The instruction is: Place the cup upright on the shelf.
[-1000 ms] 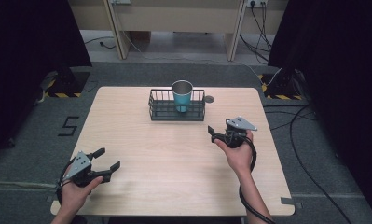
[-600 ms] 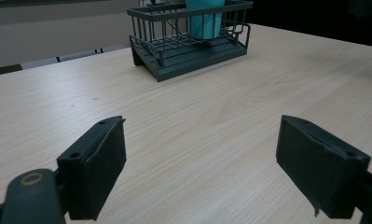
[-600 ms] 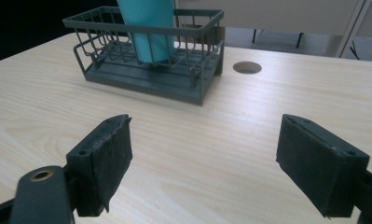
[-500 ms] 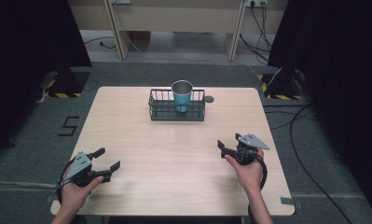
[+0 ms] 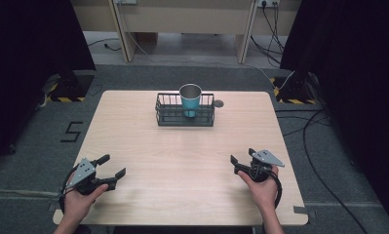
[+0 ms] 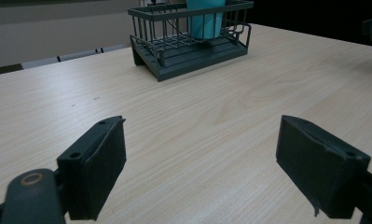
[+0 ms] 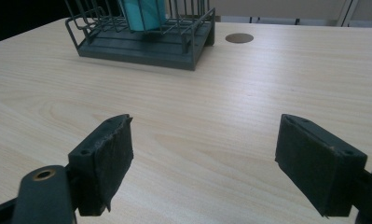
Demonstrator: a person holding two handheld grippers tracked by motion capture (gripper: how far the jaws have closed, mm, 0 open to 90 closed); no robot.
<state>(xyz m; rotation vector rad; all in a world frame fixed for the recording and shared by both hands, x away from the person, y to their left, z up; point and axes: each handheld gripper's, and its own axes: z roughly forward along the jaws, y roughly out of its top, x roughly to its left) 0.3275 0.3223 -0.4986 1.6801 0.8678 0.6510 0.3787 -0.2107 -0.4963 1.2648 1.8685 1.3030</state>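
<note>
Teal cup (image 5: 190, 99): upright in wire rack (image 5: 168, 117), far centre of surface (image 5: 182, 161). Left gripper (image 5: 113, 167), right gripper (image 5: 241, 160): near edge, jaws wide, empty. Advice: approach cup from above, grip rim, clear rack wires.

A single readable mark is seen: a dark numeral "5" (image 5: 72, 131), laid on the grey floor (image 5: 31, 161) just off the left edge of the table (image 5: 192, 195), about level with the table's middle. No other lettering or brand can be read.
</note>
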